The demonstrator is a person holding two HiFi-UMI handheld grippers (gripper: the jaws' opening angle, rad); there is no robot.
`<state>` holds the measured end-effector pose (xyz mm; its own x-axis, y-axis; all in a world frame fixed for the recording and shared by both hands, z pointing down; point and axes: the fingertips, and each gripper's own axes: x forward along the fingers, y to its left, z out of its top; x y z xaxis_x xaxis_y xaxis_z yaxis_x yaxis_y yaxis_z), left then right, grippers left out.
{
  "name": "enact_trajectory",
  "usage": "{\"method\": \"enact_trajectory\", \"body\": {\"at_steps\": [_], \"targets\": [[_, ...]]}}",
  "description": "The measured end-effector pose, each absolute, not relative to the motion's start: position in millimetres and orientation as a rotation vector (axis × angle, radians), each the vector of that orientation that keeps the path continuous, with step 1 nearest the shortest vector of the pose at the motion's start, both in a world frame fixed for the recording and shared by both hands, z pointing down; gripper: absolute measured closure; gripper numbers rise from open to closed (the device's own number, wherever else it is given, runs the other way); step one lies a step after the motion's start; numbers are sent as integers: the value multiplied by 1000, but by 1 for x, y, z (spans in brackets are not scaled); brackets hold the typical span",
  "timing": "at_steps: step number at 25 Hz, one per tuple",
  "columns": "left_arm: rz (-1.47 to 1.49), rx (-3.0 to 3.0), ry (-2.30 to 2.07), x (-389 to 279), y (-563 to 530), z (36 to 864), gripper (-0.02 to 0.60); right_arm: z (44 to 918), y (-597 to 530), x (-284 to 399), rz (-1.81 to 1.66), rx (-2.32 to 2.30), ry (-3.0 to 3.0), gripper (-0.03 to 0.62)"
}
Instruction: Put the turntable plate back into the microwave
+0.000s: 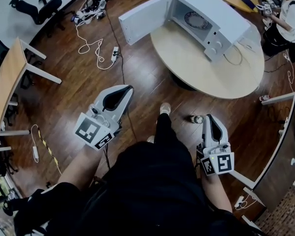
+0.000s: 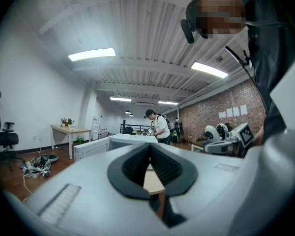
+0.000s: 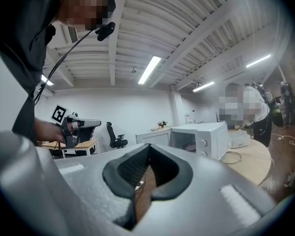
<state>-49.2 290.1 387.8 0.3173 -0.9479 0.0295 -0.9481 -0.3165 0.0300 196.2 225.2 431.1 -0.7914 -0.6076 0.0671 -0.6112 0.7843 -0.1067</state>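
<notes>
stands on a brown wood floor (image 1: 137, 77), well back from a round tabletop (image 1: 221, 77). holds the left tongs (image 1: 128, 88) out level over the floor, tips pressed together, nothing between them. holds the right tongs (image 1: 210, 118) the same way on the other side, tips pressed together too, nothing pinched. points both toward the tabletop, well apart from it.

has a white microwave (image 1: 221, 31) on the far part of that tabletop, with its door (image 1: 140, 21) swung wide open to the left. has the turntable plate (image 1: 195, 19) lying flat inside the microwave, dark in the middle with a pale ring around it. shows up again in the right gripper view, small and dark, through the open front of the microwave. touches neither pair of tongs.

has a thin cord (image 1: 233, 58) curled on the tabletop just beside the microwave. has a small bottle (image 1: 197, 119) lying on the floor near the right tongs. has white cables (image 1: 101, 50) looping over the floor to the left, near a black chair (image 1: 37, 9) and a wooden desk (image 1: 7, 80). has another person (image 1: 287, 18) sitting on the far side of the tabletop.
</notes>
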Motion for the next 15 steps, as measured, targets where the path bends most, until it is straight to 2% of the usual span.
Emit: {"method": "enact_trajectory", "body": {"at_steps": [15], "targets": [[69,2468,-1829,-84,240,394,578,441,167,143,206,902,-2940,592]]}}
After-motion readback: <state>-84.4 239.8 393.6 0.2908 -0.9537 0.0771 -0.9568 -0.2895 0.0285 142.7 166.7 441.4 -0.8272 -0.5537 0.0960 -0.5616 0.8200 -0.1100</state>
